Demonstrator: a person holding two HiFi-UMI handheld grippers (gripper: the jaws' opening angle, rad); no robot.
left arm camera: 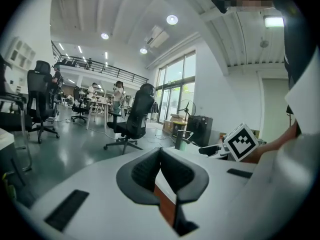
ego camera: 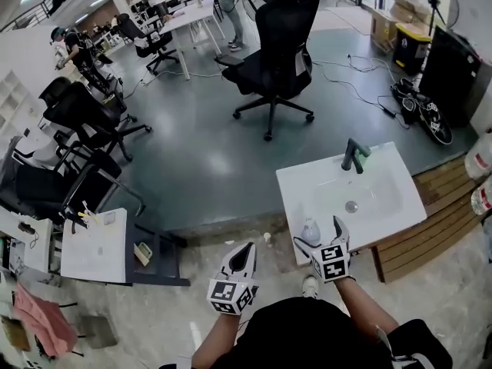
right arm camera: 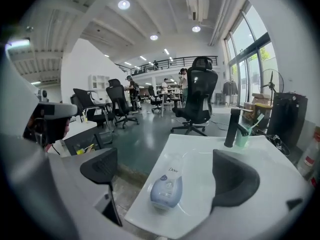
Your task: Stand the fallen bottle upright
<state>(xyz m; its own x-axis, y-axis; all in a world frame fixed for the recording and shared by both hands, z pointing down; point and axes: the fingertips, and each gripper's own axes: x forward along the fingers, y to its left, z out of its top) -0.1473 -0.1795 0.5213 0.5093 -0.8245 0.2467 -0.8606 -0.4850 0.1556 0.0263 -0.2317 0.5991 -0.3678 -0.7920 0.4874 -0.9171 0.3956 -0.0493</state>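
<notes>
At the far left of the head view stands a small white square table (ego camera: 96,246) with a few small items on it, on bare concrete floor. Right of it, the left gripper (ego camera: 246,248) hangs over the floor, short of the basin. In the left gripper view its dark ribbed jaws (left arm camera: 160,159) are pressed together with nothing between them.

Further right, the right gripper (ego camera: 321,235) sits at the near-left corner of a white rectangular ceramic sink (ego camera: 384,171). Its jaws are spread wide. The pale blue and clear plastic bottle (ego camera: 309,229) lies on its side on the flat rim of that corner. In the right gripper view the bottle (right arm camera: 167,186) lies in the gap between the open pads (right arm camera: 230,176), its wide blue end toward the camera and its clear end pointing toward the bowl. It touches neither pad as far as can be seen.

At the back edge of the sink rises a black metal faucet (right arm camera: 231,128), with a pale green cup (right arm camera: 243,137) just beside it on the right. A black office chair (ego camera: 277,48) stands well beyond on the grey floor.
</notes>
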